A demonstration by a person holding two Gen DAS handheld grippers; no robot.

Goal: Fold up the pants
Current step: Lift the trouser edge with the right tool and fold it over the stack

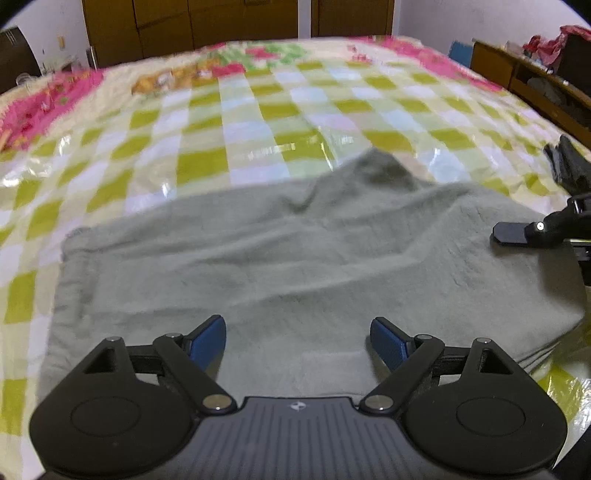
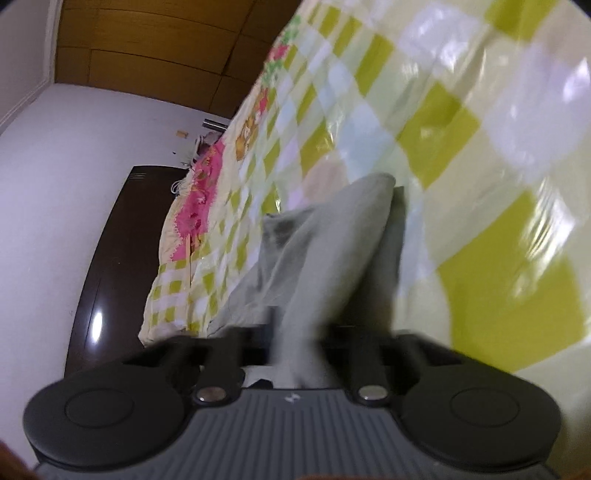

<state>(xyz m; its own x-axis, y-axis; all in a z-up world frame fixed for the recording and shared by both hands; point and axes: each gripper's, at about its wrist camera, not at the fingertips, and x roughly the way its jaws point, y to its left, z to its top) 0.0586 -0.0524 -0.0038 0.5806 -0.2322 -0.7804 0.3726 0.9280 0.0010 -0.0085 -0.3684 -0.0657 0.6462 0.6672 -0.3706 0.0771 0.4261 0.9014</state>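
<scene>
Bed cover (image 1: 258, 110): a glossy checked sheet of lime green, white and pale yellow squares, with a pink floral border along the upper left and upper right of the left wrist view – it fills the upper half of that frame and most of the right side of the right wrist view.
Wardrobe (image 1: 192, 26): brown wooden doors across the top of the left wrist frame, behind the bed.
Pants (image 1: 295, 258): grey-green, soft-looking cloth lying flat and creased on the cover, taking up the centre and lower half of the left wrist frame; one corner rises to a peak just right of centre (the fabric there is blurred).
Pants, right wrist view (image 2: 332, 258): a bunched fold runs from the frame's centre down to the bottom middle, into the claw.
Left gripper (image 1: 297, 341): at the bottom centre of its frame, blue pads spread wide apart over the cloth, nothing pinched between them.
Right gripper (image 2: 295, 354): clamped tight on a fold of the pants – the fingertips are hidden by the cloth and motion blur.
Right gripper, seen from the left (image 1: 517, 233): a dark finger at the right edge, resting at the cloth's right border.
</scene>
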